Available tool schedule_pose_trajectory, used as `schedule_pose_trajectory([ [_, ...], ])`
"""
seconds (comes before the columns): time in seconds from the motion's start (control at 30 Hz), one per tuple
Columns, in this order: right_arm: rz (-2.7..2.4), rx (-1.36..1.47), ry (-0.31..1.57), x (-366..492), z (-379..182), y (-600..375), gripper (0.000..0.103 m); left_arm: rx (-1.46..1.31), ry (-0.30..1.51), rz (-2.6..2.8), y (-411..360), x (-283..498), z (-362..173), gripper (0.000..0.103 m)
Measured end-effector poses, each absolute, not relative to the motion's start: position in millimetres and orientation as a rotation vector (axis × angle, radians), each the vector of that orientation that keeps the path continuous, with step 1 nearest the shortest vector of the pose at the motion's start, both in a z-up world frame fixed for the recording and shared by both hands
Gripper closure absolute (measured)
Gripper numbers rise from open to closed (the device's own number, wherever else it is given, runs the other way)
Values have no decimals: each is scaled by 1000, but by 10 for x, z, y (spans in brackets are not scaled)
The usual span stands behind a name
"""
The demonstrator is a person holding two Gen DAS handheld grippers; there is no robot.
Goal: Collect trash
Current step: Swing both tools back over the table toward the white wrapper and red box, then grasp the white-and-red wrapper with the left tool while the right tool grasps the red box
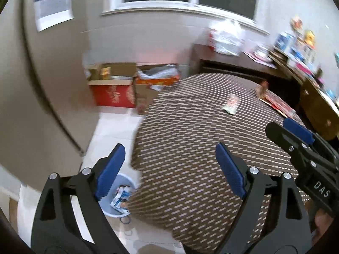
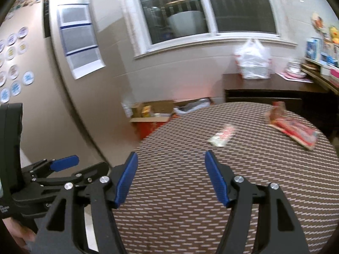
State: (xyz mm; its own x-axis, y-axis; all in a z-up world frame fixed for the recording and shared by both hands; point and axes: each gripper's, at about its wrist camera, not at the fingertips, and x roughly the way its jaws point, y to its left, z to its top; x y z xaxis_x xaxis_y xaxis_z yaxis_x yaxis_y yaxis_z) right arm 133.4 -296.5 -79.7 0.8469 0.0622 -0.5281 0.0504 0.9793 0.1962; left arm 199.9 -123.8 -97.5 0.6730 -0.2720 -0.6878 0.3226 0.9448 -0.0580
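A round table with a brown patterned cloth [image 1: 190, 148] [image 2: 211, 190] holds a small white and red wrapper [image 1: 231, 104] [image 2: 222, 135] and a larger red packet [image 2: 294, 128] [image 1: 277, 103] at its far right. A light blue trash bin [image 1: 118, 199] with wrappers inside stands on the floor left of the table. My left gripper [image 1: 169, 165] is open and empty above the table's left edge. My right gripper [image 2: 170, 173] is open and empty over the table, short of the small wrapper. Each gripper shows in the other's view: the right one [image 1: 296, 133], the left one [image 2: 63, 163].
Cardboard and red boxes [image 1: 118, 84] sit on the floor by the far wall. A dark sideboard [image 2: 275, 84] under the window holds a white plastic bag [image 2: 254, 61]. Shelves with items [image 1: 300, 48] stand at the right. The floor is pale tile.
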Motion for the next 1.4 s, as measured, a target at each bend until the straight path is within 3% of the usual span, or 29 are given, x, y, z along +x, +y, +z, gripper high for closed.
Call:
schedule_pose_trajectory([
  [0.43, -259, 254, 606, 1410, -1012, -4579, 37, 245, 814, -503, -2771, 2561, -1333, 17],
  [0.9, -270, 227, 710, 2462, -1279, -4910, 35, 278, 886, -505, -3342, 3439, -1767, 18],
  [0.97, -284, 222, 720, 2610, -1314, -4962, 35, 293, 892, -502, -3370, 3520, -1817, 26],
  [1.1, -317, 254, 748, 2958, -1417, -5070, 35, 259, 902, -524, -3351, 3657, -1875, 30],
  [1.23, -356, 281, 751, 3224, -1461, -5171, 35, 256, 871, -562, -3382, 3702, -1861, 75],
  [1.4, -418, 301, 776, 3472, -1577, -5300, 36, 210, 855, -537, -3279, 3756, -1817, 82],
])
